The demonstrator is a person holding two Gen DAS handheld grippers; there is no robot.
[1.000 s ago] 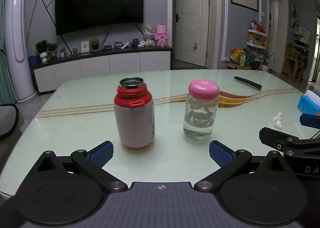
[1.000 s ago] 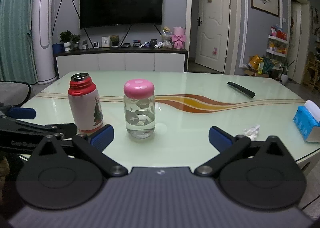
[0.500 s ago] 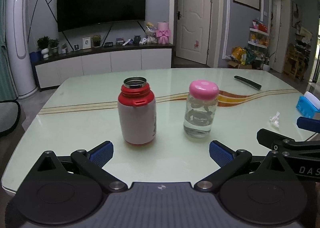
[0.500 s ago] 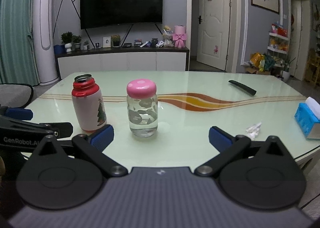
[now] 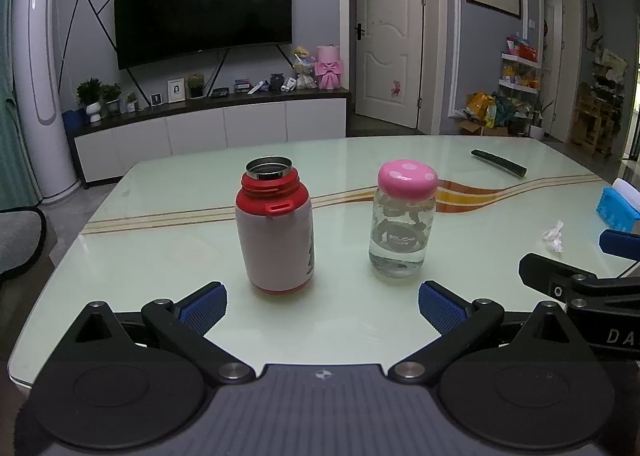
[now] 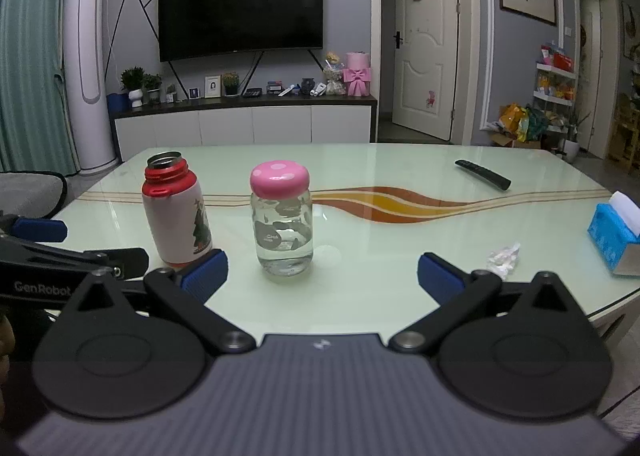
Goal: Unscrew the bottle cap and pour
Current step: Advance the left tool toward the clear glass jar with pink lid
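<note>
Both the left gripper (image 5: 322, 303) and right gripper (image 6: 322, 271) hover wide and empty before the clear glass bottle (image 6: 282, 236) with its pink dotted cap (image 6: 279, 180) beside the open red-and-white flask (image 5: 274, 232) on the glossy table (image 5: 480, 288), so approach comes first: steady the bottle, then clamp its cap.

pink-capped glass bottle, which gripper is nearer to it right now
Right, by a small margin. The right gripper faces the pink-capped glass bottle nearly head-on, open. The left gripper is centred between that bottle and the red flask, also open.
</note>
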